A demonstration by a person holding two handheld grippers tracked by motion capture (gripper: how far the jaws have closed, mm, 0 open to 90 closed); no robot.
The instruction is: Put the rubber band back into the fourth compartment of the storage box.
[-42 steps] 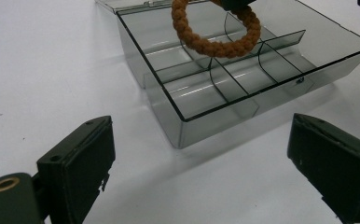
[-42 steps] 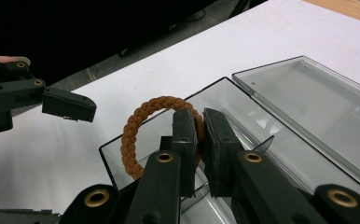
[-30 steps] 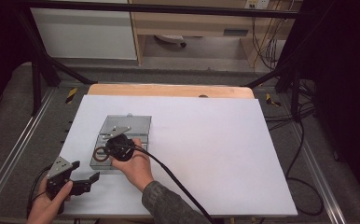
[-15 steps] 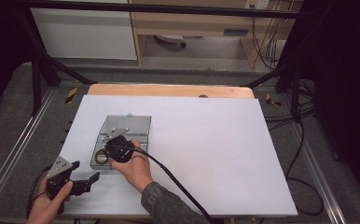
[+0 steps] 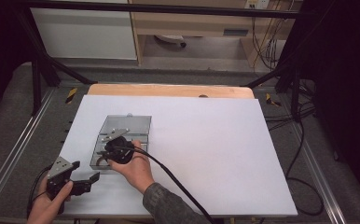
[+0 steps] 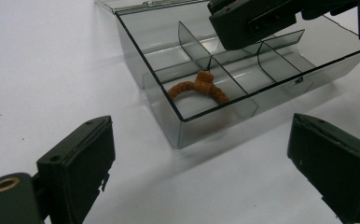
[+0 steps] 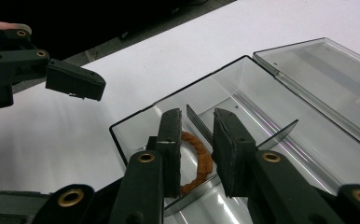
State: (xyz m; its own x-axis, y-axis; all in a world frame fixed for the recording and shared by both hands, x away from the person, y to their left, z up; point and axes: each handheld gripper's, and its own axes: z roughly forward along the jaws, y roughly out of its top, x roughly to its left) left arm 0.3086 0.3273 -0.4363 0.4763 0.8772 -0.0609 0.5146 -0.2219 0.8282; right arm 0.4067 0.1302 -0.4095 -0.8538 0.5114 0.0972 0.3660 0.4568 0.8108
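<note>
A clear smoky plastic compartment box (image 5: 121,140) with its lid folded back is set near the left edge of the white tabletop (image 5: 206,140), broad bare surface lying to its right. A brown knotted cord ring (image 6: 198,87) lies in the box's near corner compartment. The right gripper (image 7: 197,140) is held over that compartment, jaws narrowly parted astride the ring; contact seemingly is not made. The left gripper (image 6: 201,163) is held wide open, gripping nothing, just beside the box's near corner, close to the table's front edge
</note>
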